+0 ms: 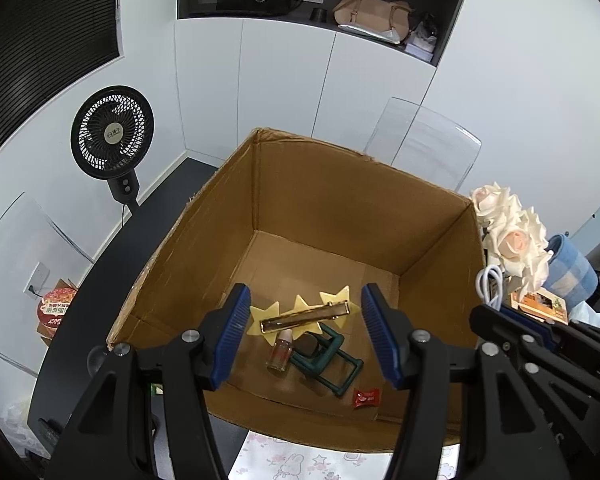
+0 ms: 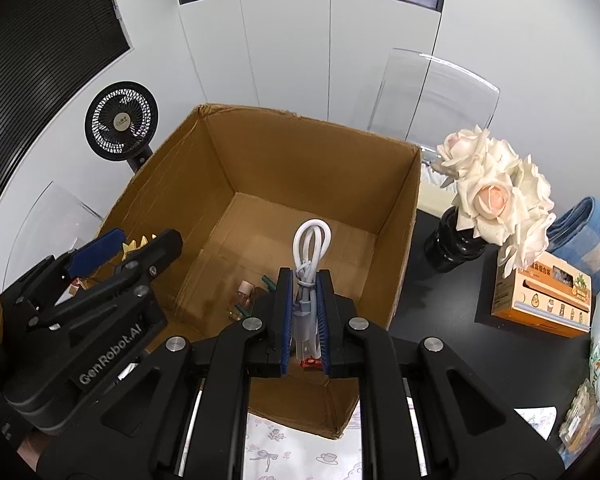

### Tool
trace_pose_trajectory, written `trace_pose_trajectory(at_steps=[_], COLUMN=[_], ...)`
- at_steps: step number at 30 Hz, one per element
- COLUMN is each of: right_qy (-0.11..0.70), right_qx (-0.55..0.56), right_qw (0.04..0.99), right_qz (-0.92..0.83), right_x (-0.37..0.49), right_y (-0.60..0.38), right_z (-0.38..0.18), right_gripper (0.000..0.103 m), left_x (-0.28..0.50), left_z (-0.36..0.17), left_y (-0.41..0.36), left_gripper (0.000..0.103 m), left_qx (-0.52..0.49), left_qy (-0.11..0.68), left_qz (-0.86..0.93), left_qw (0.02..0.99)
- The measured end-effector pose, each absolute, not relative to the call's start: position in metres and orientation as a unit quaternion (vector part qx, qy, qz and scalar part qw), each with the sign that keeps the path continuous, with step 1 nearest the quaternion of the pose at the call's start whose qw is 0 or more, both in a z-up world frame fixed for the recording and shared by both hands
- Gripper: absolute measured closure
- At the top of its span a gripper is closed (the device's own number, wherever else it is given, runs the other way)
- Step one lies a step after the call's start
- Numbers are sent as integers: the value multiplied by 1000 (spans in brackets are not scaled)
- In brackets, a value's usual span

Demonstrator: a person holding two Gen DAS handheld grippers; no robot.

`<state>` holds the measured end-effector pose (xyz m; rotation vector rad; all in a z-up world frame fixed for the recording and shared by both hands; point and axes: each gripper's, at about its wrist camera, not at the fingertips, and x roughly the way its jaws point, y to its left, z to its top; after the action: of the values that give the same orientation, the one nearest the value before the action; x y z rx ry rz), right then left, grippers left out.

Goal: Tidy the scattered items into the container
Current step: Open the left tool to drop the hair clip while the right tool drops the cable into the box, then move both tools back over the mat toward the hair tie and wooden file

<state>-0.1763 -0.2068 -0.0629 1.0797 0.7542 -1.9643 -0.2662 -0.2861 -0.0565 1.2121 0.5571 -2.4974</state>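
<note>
An open cardboard box (image 1: 332,200) (image 2: 260,152) stands on the dark table. On its floor lie a gold hair clip with yellow stars (image 1: 304,314), a small bottle (image 1: 281,350) (image 2: 242,294), a green metal frame (image 1: 328,360) and a red candy wrapper (image 1: 366,397). My left gripper (image 1: 306,336) hovers open over these items, above the box's near edge, with nothing between its fingers. My right gripper (image 2: 304,316) is shut on a coiled white cable (image 2: 310,252) and holds it over the box's near right part. The right gripper and its cable (image 1: 490,284) show at the right edge of the left wrist view.
A black vase of pale roses (image 2: 496,196), an orange carton (image 2: 540,300) and a blue checked cloth (image 2: 584,228) sit right of the box. A black fan (image 1: 112,140) stands behind on the left. A clear chair (image 2: 432,96) is behind. A patterned sheet (image 2: 300,452) lies under the near edge.
</note>
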Motion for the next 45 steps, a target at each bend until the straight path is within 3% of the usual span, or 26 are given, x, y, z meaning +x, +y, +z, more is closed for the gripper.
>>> trace_pose_trajectory(at_steps=[1, 2, 4, 5, 7, 13, 28, 45], right_qy=[294, 291, 288, 286, 283, 276, 275, 258], right_qx=[424, 427, 425, 424, 426, 421, 412, 402], right_qw=[377, 374, 359, 355, 352, 344, 338, 321], right_qz=[-769, -770, -780, -782, -784, -792, -800, -818], right_x=[-178, -179, -184, -186, -189, -194, -193, -204], right_y=[-206, -204, -199, -196, -191, -177, -132, -40], right_z=[-64, -64, -65, -64, -64, -56, -39, -3], right_gripper=[78, 50, 33, 25, 16, 0, 0, 0], left_x=[-267, -267, -268, -267, -265, -259, -242, -226], left_z=[-57, -59, -61, -61, -59, -54, -42, -37], left_y=[-286, -287, -290, -289, -288, -284, -265, -187], left_gripper=[44, 38, 21, 18, 9, 1, 1, 1], left_qx=[425, 428, 434, 433, 429, 418, 389, 380], left_qy=[194, 193, 189, 189, 188, 185, 177, 130], left_qz=[-870, -868, -862, -863, -865, -872, -890, -907], left_qw=[157, 160, 179, 179, 178, 175, 160, 126])
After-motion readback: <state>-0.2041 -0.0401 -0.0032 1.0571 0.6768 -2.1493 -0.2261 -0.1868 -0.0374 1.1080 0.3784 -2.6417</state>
